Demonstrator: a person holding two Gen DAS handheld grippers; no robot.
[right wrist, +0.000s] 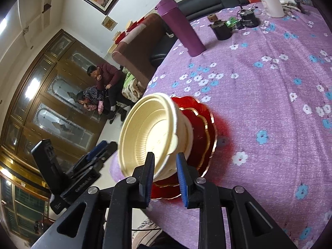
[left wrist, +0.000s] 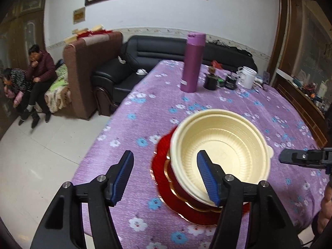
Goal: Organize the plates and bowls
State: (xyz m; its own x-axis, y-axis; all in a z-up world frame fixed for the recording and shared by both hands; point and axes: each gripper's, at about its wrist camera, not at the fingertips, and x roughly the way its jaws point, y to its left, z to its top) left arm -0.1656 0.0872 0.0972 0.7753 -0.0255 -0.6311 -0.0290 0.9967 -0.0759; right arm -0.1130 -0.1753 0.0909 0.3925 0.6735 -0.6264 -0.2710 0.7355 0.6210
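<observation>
A cream plastic bowl (left wrist: 220,149) sits nested in a stack on top of red gold-rimmed plates (left wrist: 166,178) on the purple flowered tablecloth (left wrist: 157,103). My left gripper (left wrist: 166,176) is open, its left finger beside the stack and its right finger over the near rim of the bowl. In the right wrist view the same bowl (right wrist: 149,132) and red plates (right wrist: 201,128) show. My right gripper (right wrist: 165,178) has its jaws narrowly apart, one finger inside and one outside the bowl's near wall; whether they press on it is unclear.
A tall purple flask (left wrist: 192,62) stands at the back of the table, with a black jar (left wrist: 210,81), a second dark jar (left wrist: 231,82) and a white mug (left wrist: 248,76) behind it. The table edge runs along the left. A sofa and two seated people are beyond.
</observation>
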